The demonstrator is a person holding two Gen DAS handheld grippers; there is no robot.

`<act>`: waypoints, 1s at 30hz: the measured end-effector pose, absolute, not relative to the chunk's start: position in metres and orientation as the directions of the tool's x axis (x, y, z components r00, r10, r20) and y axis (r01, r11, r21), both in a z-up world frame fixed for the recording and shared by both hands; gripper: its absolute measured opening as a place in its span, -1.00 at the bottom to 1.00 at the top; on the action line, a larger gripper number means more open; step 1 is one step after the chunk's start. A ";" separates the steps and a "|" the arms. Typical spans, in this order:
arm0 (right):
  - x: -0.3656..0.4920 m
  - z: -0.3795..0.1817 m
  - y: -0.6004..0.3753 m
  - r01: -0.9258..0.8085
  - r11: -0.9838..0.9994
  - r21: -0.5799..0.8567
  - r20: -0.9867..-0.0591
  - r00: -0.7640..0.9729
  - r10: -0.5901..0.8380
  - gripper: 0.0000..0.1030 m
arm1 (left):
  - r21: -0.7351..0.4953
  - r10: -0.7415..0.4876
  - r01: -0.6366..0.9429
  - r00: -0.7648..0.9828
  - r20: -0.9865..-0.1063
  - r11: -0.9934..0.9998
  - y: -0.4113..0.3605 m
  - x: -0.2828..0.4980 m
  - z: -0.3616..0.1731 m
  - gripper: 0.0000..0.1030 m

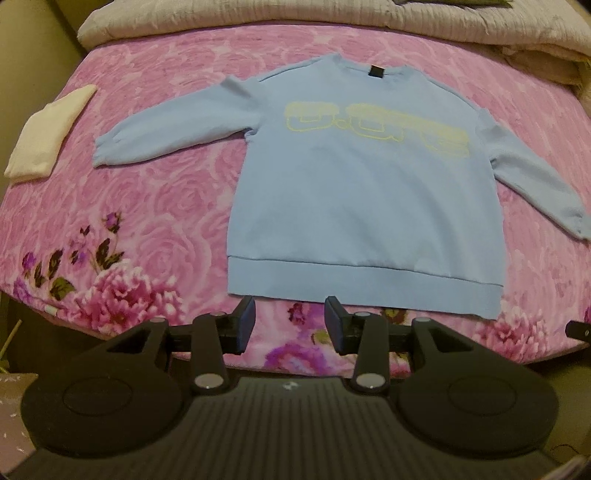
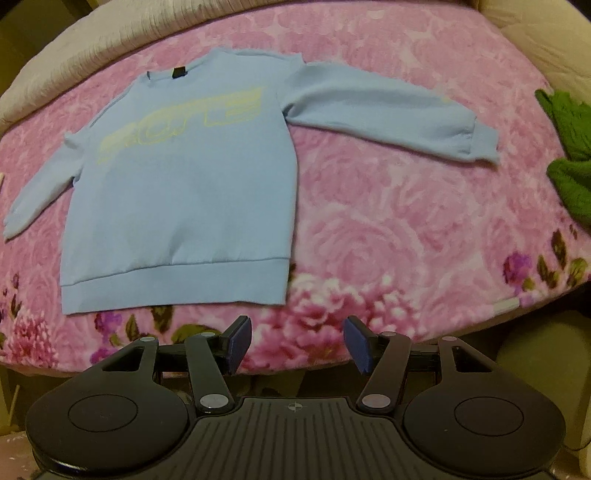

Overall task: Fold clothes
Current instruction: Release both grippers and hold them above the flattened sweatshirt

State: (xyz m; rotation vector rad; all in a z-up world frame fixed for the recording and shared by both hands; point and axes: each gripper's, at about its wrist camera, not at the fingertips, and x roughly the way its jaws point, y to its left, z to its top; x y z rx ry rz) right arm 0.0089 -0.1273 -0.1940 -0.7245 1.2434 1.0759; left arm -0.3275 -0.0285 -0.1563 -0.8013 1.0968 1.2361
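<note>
A light blue sweatshirt [image 1: 354, 192] with pale yellow lettering lies flat and face up on the pink floral bedspread [image 1: 166, 206], both sleeves spread out to the sides. My left gripper [image 1: 290, 325] hovers open just below the hem, nothing between its blue pads. In the right wrist view the same sweatshirt [image 2: 184, 192] lies to the upper left, its right sleeve [image 2: 388, 114] stretched toward the right. My right gripper [image 2: 297, 341] stands open over the bedspread [image 2: 388, 221] near the hem's right corner, holding nothing.
A folded cream cloth [image 1: 44, 136] lies at the bed's left side. A green garment [image 2: 570, 155] sits at the right edge. A grey quilt [image 1: 332, 18] is bunched along the back. The bed's front edge runs just under both grippers.
</note>
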 end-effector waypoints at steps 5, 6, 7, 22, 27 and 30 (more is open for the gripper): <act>0.001 -0.192 -0.124 -0.921 0.372 0.112 -0.970 -0.020 0.243 0.15 | 0.094 0.319 -0.970 -0.018 -0.948 0.224 -0.028 -0.318 -0.155 -0.29; 0.001 -0.192 -0.124 -0.921 0.374 0.111 -0.971 -0.020 0.239 0.15 | 0.095 0.318 -0.969 -0.018 -0.948 0.229 -0.027 -0.317 -0.155 -0.29; 0.001 -0.191 -0.124 -0.921 0.374 0.109 -0.972 -0.019 0.235 0.15 | 0.095 0.318 -0.968 -0.016 -0.948 0.232 -0.027 -0.317 -0.155 -0.29; -0.017 -0.190 -0.101 -0.945 0.320 0.072 -0.974 0.003 0.228 0.15 | 0.083 0.289 -0.979 -0.026 -0.957 0.188 -0.016 -0.343 -0.163 -0.27; -0.032 -0.193 -0.083 -0.957 0.283 0.066 -0.975 -0.001 0.224 0.15 | 0.070 0.274 -0.988 -0.029 -0.961 0.141 -0.005 -0.365 -0.167 -0.27; -0.040 -0.195 -0.073 -0.961 0.271 0.063 -0.975 -0.002 0.221 0.15 | 0.054 0.266 -0.992 -0.021 -0.964 0.118 0.006 -0.380 -0.171 -0.27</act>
